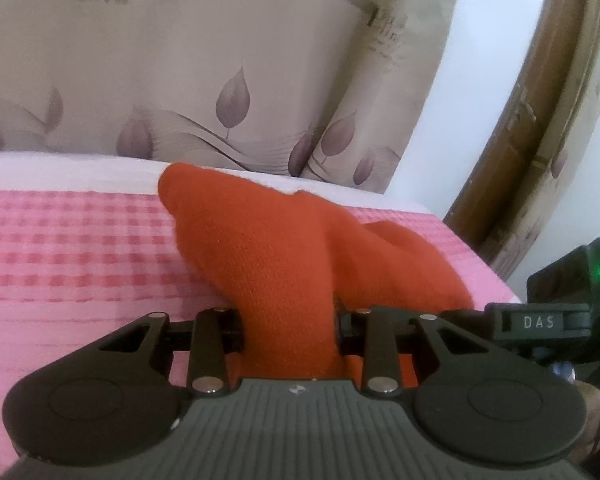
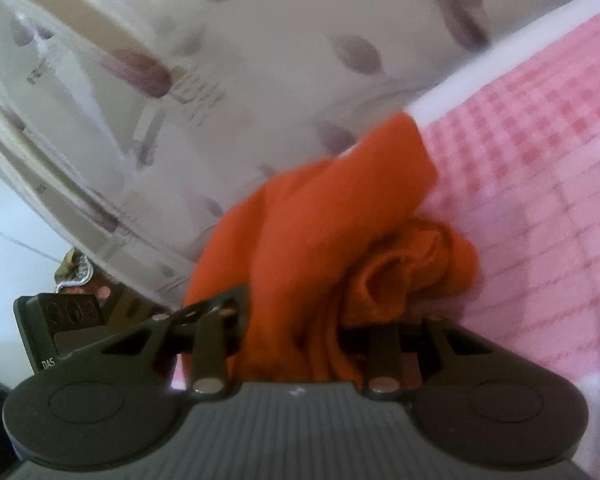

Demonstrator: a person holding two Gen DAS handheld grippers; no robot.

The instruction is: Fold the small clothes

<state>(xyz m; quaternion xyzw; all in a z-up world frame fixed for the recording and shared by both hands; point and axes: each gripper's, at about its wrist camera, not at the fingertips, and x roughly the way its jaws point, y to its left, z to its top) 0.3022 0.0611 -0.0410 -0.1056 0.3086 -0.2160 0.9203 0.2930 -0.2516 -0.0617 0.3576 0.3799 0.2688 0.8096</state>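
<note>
Both tools have hold of the same little orange garment (image 1: pixel 276 248): in the left wrist view the left gripper (image 1: pixel 290 320) has its jaws drawn narrow with a thick fold of the knit pinched between them, low in the middle of the frame, and the cloth rises from there in a peaked hump toward the upper middle. In the right wrist view the right gripper (image 2: pixel 296 328) is likewise closed on a bunched edge of the garment, which runs up and right from the bottom centre, with a rolled, crumpled part sitting to the right of the jaws. The piece looks lifted and loose over the pink checked bedspread (image 1: pixel 72 248), not yet laid flat, so I'd judge the fold is only under way. To do it well, the two grips should pull gently apart to take out the slack, keep level with each other, then lower the cloth so one edge meets the other squarely; that rolled lump wants smoothing first or it will be trapped inside. The leaf-printed curtain (image 1: pixel 204 80) fills the top of the frame beyond the spread's far white border, and a wooden frame (image 1: pixel 540 112) curves down the upper right; neither crowds the work, though the garment lies near the far edge of the spread.
</note>
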